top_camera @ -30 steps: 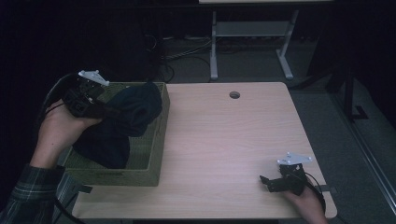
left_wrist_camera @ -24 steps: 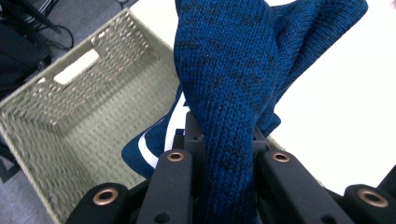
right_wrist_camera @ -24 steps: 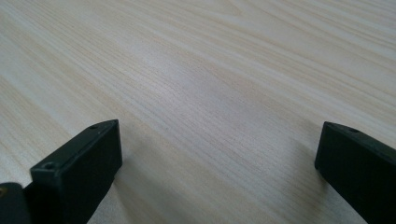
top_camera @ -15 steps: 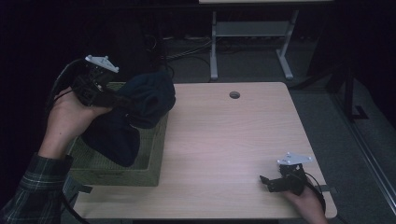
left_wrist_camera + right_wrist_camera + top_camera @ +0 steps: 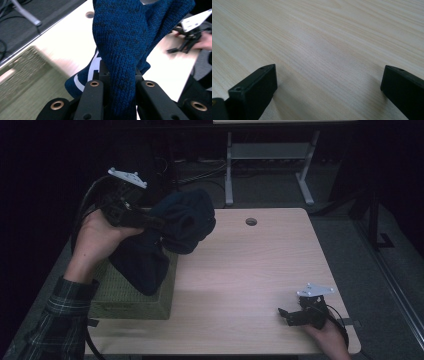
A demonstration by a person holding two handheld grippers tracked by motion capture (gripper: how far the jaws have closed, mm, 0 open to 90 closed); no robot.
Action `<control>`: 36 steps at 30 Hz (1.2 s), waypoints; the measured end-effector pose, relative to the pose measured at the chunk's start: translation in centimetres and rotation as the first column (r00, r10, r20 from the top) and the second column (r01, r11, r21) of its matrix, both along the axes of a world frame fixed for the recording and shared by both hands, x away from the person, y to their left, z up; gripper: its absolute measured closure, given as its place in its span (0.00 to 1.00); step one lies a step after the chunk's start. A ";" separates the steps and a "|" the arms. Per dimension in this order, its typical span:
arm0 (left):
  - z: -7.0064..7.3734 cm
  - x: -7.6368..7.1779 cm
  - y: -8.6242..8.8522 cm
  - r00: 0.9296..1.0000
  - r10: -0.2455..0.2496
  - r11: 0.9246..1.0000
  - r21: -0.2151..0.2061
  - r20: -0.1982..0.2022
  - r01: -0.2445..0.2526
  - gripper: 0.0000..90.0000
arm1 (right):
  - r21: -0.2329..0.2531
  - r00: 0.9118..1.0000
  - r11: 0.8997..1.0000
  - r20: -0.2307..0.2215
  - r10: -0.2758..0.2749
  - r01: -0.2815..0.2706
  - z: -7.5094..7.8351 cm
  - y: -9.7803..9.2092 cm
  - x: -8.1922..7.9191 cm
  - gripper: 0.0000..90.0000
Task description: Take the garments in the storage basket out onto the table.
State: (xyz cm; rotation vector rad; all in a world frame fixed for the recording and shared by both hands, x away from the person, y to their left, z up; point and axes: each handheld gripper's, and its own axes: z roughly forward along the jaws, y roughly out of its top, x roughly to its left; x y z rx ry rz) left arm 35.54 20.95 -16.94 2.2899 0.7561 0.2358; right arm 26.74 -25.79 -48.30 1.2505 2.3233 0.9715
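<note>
While your left gripper (image 5: 150, 221) was up over the left edge of the table (image 5: 250, 270), its jaws were clamped on a fold of the dark blue knit garment (image 5: 170, 232). In the left gripper view the knit (image 5: 120, 50) ran straight up between both black jaws, pinched tight, with a white stripe visible lower down (looked like a printed mark, can't read it). The garment hung in the air: upper bulk bunched just right of the jaws, lower end drooping into the green box (image 5: 135, 295) at the table's left side. Can't tell if that end touched the box floor. Your right gripper (image 5: 287, 315) sat near the table's front right corner, well apart from the garment. Its jaws stood wide apart with nothing between them, only bare wood grain in the right gripper view (image 5: 327, 62). Your right hand (image 5: 325, 332) held it low, just above or on the tabletop.
</note>
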 end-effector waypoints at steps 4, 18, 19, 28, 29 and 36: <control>0.0 0.2 -1.4 1.000 -0.029 0.999 -0.019 -0.004 0.029 0.88 | -0.001 1.000 1.000 0.000 -0.001 0.001 0.0 0.0 0.0 0.00; -0.8 1.0 -7.1 0.991 -0.131 0.987 -0.098 0.002 0.130 0.88 | 0.000 1.000 1.000 -0.001 0.000 0.000 0.0 0.0 0.0 0.00; -1.0 1.0 -7.5 0.991 -0.135 0.986 -0.101 0.000 0.135 0.88 | -0.001 1.000 1.000 0.000 0.000 0.000 0.0 0.0 0.0 0.01; -4.0 1.6 -10.9 0.985 -0.172 0.974 -0.154 -0.013 0.168 0.88 | 0.001 1.000 1.000 -0.001 -0.002 0.002 0.0 0.0 0.0 0.00; -4.4 1.6 -11.2 0.985 -0.173 0.973 -0.157 -0.018 0.168 0.88 | 0.000 1.000 1.000 -0.003 -0.003 0.003 0.0 0.0 0.0 0.01; -7.3 1.8 -13.2 0.982 -0.186 0.970 -0.169 -0.040 0.177 0.88 | -0.002 1.000 1.000 0.005 0.001 -0.001 0.0 0.0 0.0 0.00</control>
